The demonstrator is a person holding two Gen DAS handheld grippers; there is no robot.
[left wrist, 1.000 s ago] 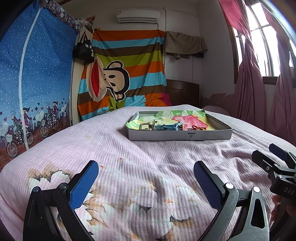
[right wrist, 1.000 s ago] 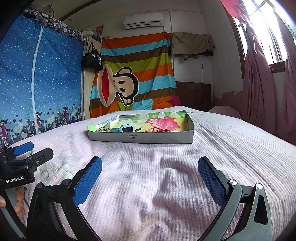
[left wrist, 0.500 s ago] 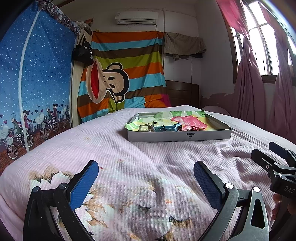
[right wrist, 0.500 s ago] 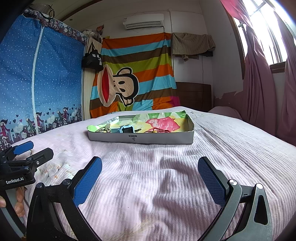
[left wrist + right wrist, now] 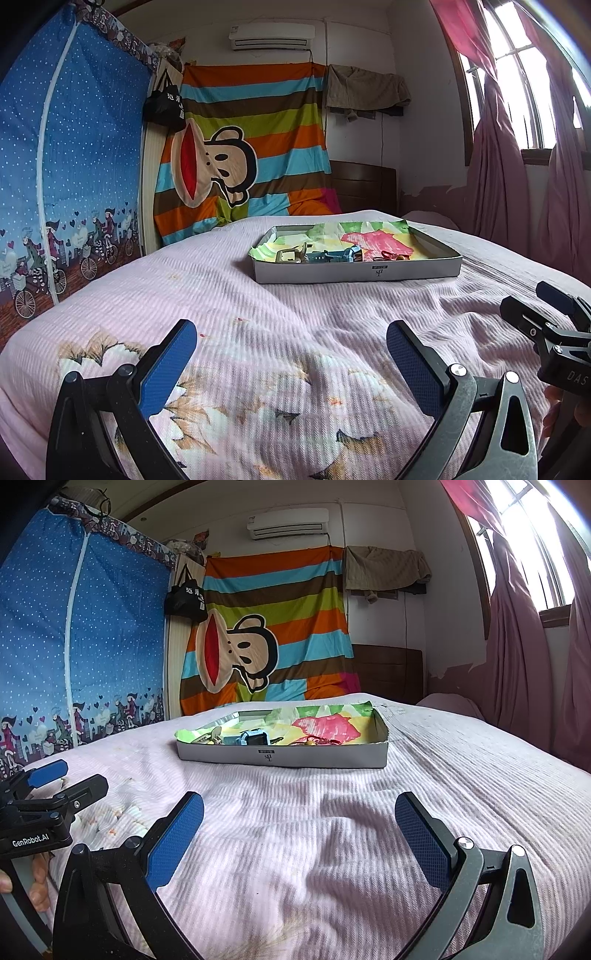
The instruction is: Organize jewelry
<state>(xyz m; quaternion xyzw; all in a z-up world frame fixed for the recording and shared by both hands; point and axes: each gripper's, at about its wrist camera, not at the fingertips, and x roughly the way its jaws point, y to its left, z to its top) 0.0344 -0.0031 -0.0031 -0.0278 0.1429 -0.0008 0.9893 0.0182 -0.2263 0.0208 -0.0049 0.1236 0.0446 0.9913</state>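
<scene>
A shallow grey box lined with colourful paper lies on the pink bed; it also shows in the right wrist view. In it lie a gold buckle piece, a blue watch and a small red and gold piece. My left gripper is open and empty, low over the bedspread, well short of the box. My right gripper is open and empty, also short of the box. Each gripper shows at the edge of the other's view.
A striped monkey-print cloth hangs on the far wall. A blue fabric wardrobe stands at the left. Pink curtains and a window are at the right. The bedspread is wrinkled between the grippers and the box.
The left wrist view has tilted up slightly, so the box sits a little higher in frame. The right gripper has barely moved. Both stay open.
</scene>
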